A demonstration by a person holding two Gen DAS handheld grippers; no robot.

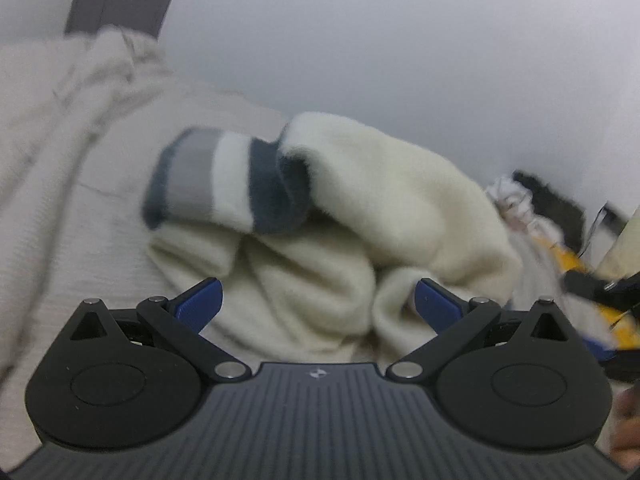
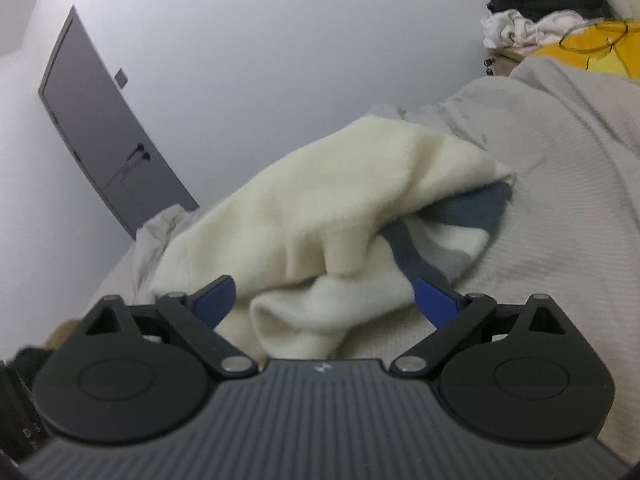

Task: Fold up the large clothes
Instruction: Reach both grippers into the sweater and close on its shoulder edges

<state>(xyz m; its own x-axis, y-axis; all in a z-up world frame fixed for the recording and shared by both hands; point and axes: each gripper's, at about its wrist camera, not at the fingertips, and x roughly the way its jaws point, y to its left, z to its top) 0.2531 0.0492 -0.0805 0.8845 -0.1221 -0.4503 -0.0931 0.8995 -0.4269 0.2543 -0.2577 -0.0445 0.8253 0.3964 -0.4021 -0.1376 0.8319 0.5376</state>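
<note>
A cream fleece garment (image 1: 360,216) with a blue, grey and white striped part (image 1: 224,180) lies crumpled on a bed. My left gripper (image 1: 318,304) is open, its blue fingers on either side of a cream fold, close above it. The garment also shows in the right wrist view (image 2: 340,200), with the striped part (image 2: 448,232) under its right side. My right gripper (image 2: 324,300) is open, with a rolled cream fold lying between its fingers. In the left wrist view the other gripper (image 1: 600,292) shows at the right edge, blurred.
The bed has a light grey cover (image 2: 560,160) and a bunched beige blanket (image 1: 60,120). A pile of black, white and yellow clothes (image 2: 560,28) lies at the far end. A grey door (image 2: 100,120) stands in the white wall.
</note>
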